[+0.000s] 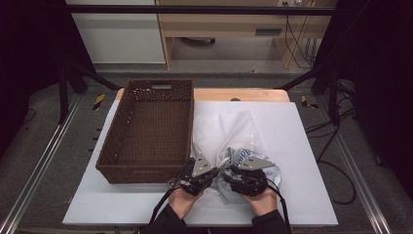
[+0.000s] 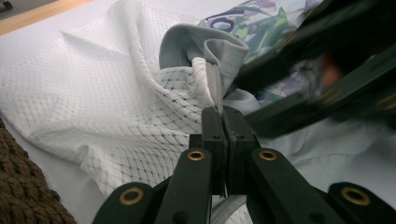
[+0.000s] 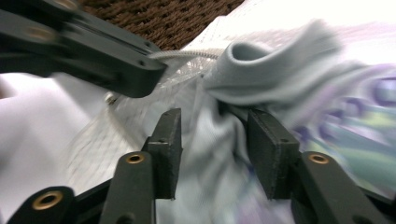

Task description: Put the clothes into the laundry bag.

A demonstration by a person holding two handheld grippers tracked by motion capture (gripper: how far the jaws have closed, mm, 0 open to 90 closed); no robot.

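A brown woven basket sits on my worktop, left of centre, with a white sheet covering the surface. Beyond the far edge I see a wooden desk and cables on the floor.

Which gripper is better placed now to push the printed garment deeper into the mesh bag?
Probably the right gripper: its jaws stand open around the grey fabric of the printed garment. The left gripper is shut on the mesh bag edge, so it should hold.
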